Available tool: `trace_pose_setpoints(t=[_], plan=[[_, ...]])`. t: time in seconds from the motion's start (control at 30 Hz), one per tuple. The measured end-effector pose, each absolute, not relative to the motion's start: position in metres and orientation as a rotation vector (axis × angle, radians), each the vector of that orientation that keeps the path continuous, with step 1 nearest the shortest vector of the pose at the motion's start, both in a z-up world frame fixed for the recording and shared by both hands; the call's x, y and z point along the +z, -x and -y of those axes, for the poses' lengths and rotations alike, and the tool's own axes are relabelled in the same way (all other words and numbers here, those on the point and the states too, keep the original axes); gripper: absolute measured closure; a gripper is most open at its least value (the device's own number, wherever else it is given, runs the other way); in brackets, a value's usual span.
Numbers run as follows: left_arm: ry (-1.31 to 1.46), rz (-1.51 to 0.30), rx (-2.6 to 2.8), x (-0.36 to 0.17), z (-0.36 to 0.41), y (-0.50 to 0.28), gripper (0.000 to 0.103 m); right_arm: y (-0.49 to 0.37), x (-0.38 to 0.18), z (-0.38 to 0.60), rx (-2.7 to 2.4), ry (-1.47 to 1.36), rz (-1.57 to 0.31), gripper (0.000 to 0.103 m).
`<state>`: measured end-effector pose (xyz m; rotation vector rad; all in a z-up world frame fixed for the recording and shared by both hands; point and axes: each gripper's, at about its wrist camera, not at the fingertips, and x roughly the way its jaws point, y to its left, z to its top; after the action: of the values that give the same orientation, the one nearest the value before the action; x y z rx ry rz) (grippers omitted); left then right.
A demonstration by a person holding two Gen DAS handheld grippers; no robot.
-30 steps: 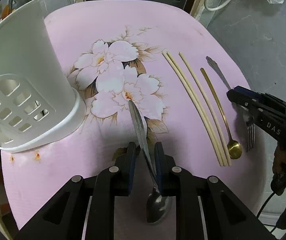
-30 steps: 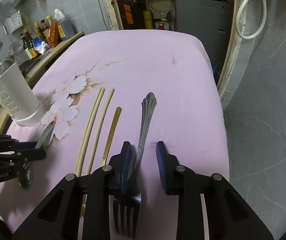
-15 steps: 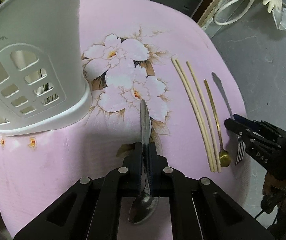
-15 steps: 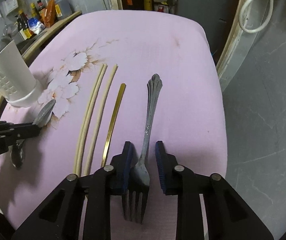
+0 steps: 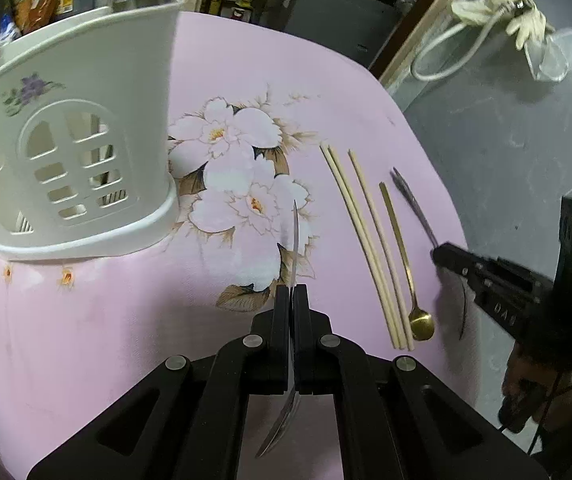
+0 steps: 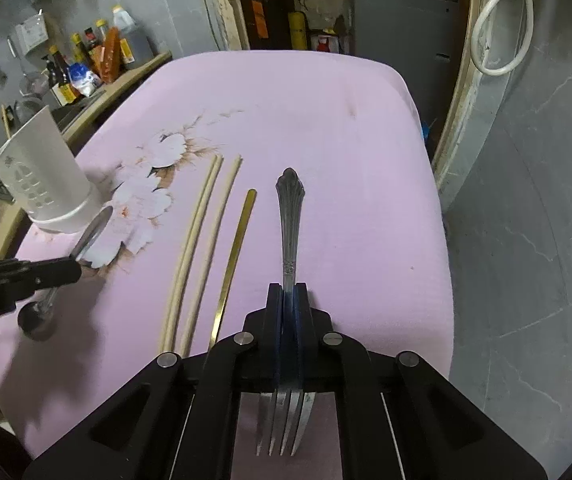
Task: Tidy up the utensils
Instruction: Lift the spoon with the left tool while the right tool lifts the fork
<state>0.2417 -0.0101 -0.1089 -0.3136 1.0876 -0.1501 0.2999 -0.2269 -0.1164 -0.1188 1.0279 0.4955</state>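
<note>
Both grippers have closed on cutlery: the left gripper (image 5: 291,294) pinches a steel spoon (image 5: 295,240) by its handle, turned on edge, bowl hanging back beneath the fingers, while the right gripper (image 6: 290,296) clamps a steel fork (image 6: 290,216) at the neck, tines toward the camera and its scalloped handle pointing to 12 o'clock. Judging by this, the pick-up step is done and the carry to the white perforated utensil holder (image 5: 74,152), at 10 o'clock from the left gripper, comes next; each piece needs tipping upright to drop through the open top. Three pale chopsticks (image 6: 190,256) and a slim gold spoon (image 6: 234,256) lie parallel on the pink floral cloth (image 6: 326,140), between the two grippers.
</note>
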Motion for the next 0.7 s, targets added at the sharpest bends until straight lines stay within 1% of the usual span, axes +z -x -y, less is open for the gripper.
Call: trace_pose_setpoints(t=[0.1,0.2,0.4,0.7], plan=[[0.331,-1.054,-0.149,-0.102,0.005,-0.236,0.103,-0.293,-0.113,0.228,0.523,0.098,-0.992,0.100],[0.339,-1.042,-0.155,-0.098,0.002,-0.232,0.103,-0.291,-0.116,0.223,0.533,0.127,-1.007,0.100],[0.341,-1.069,-0.150,-0.108,0.012,-0.243,0.103,-0.303,-0.125,0.216,0.547,0.116,-1.062,0.099],[0.392,-1.103,-0.126,-0.121,0.004,-0.248,0.103,-0.318,-0.127,0.205,0.562,0.164,-1.079,0.098]])
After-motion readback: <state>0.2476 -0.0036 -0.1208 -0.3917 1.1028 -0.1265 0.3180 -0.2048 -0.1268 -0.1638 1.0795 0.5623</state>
